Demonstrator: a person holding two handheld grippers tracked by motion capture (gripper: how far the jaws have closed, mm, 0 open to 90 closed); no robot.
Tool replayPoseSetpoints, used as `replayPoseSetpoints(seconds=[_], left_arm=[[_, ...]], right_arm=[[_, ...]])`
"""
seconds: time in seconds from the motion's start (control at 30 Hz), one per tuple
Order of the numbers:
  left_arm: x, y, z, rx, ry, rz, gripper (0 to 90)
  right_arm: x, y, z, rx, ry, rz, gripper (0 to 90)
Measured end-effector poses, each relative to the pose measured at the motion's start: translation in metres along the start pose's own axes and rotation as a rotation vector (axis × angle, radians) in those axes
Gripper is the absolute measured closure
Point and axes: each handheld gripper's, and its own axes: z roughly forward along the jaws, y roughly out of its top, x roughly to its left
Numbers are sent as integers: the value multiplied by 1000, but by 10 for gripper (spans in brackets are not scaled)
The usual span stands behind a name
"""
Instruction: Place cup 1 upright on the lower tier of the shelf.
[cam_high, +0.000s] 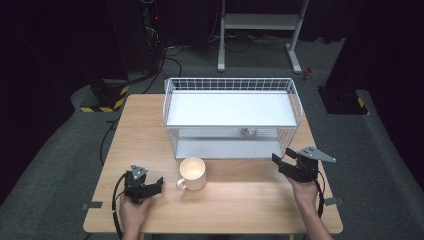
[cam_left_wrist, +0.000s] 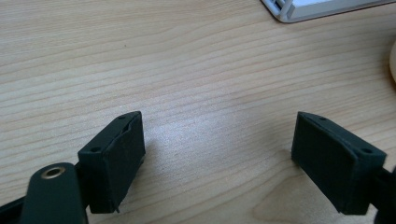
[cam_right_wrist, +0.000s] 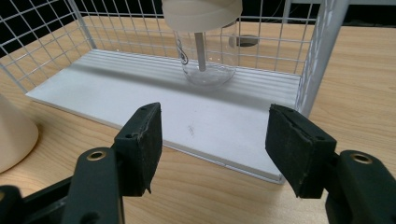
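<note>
A: Start close in. Where do the tools stand?

B: The left gripper (cam_high: 159, 184) sits low over the table (cam_high: 240, 210), jaws spread wide with bare wood between them. The right gripper (cam_high: 280, 159) is spread wide too, holding nothing, and points at the open front of the rack (cam_high: 295, 97).

A: And the things they might go for?

B: The mug (cam_high: 193, 173) stands upright on the table just right of the left gripper, its handle turned toward the person. Farther off, on the rack's lower shelf, stands a clear jar (cam_right_wrist: 205, 63) with a cream lid (cam_right_wrist: 201, 11), under the upper shelf.

A: What could go wrong?

B: Near first: if the left gripper swings right, a jaw could clip the handle and spin or tip the mug. Farther in, I judge the jar the harder one. The upper shelf hangs close above the lid, so a right gripper entering high could strike the shelf edge or the wire side.

A: And the grasp itself?

B: The glass looks smooth and rounded, so a pinch off centre could squirt it toward the back mesh. Its base is hard to read through the glass, so I can't say how steady it stands.
</note>
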Motion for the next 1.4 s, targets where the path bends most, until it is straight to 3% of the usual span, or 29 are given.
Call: replayPoseSetpoints(seconds=[0.97,1.23,1.4], left_arm=[[0,0,0,0,0,-1,174],[0,0,0,0,0,-1,174],[0,0,0,0,0,-1,174]], right_arm=[[-9,-21,-27,-26,-3,22,351],[-10,-31,-33,-23,-24,11,348],[-5,-40,-35,-5,-58,-41,345]])
